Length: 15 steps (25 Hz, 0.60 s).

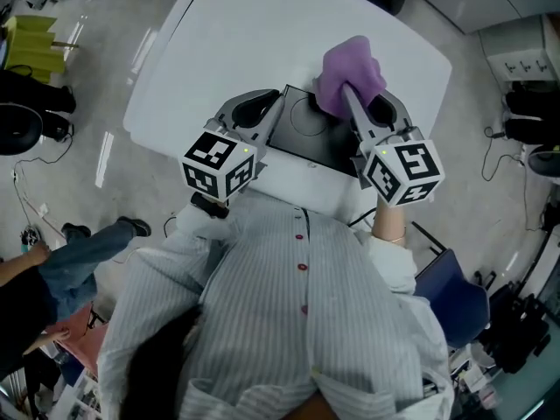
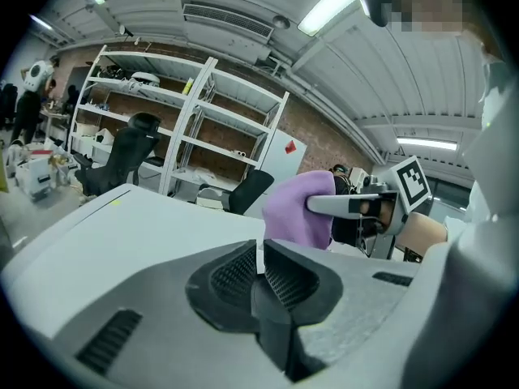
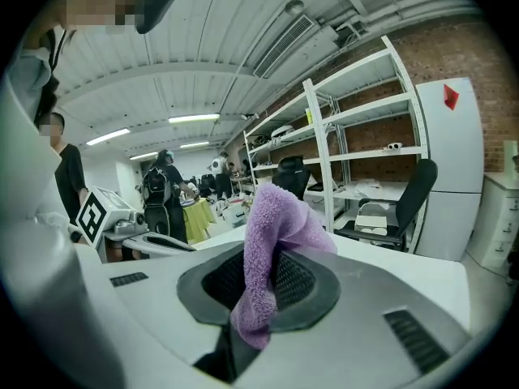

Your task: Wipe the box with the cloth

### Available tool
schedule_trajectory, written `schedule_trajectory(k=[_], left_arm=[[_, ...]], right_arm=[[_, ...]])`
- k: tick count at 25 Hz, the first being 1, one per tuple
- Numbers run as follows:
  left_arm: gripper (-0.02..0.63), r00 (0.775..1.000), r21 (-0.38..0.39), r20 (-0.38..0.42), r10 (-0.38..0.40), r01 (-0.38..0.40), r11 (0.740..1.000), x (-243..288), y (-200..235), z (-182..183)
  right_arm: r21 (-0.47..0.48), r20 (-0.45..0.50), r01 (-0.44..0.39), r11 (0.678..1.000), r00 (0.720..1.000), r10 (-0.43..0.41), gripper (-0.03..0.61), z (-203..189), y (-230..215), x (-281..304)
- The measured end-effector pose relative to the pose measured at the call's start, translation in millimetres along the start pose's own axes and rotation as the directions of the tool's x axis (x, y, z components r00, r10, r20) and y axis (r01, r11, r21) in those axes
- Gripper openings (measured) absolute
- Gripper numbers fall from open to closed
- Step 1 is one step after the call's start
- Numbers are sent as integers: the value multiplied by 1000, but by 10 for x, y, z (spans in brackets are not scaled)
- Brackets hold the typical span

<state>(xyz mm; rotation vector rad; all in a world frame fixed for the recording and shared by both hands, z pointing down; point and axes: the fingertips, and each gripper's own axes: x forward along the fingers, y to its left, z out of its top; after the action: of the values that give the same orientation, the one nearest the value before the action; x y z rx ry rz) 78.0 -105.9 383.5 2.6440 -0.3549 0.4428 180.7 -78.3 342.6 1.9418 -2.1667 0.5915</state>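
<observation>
Right hand-held gripper (image 1: 344,88) pinched a fluffy purple cloth (image 1: 350,66) by the flat black box (image 1: 308,136); left hand-held gripper (image 2: 261,258), pressed together and empty, would best steady the box for flat strokes.

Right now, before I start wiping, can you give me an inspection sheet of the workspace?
Surface: white table, holding only the box.
Job's things: black box lies flat near the table's near edge. The purple cloth is bunched over the box's far right corner; contact cannot be told.
Clutter: nothing seen on the table.
Tools: left tool is shut and empty, at the box's left side. Right tool is shut on the cloth.
Cables: a thin cable on the floor to the left; nothing seen on the table.
Surroundings: shelves, an office chair, and a person's leg beside the table.
</observation>
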Motion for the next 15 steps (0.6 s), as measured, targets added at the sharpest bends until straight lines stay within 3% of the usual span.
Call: schedule_trajectory(k=[10, 15], left_arm=[[14, 992, -41, -130, 6, -11, 999, 180, 160, -456], [23, 985, -50, -173, 1, -10, 999, 242, 242, -595]], right_arm=[[-3, -92, -91, 996, 992, 90, 51, -164, -20, 410], [4, -175, -173, 985, 970, 171, 51, -295, -18, 686]])
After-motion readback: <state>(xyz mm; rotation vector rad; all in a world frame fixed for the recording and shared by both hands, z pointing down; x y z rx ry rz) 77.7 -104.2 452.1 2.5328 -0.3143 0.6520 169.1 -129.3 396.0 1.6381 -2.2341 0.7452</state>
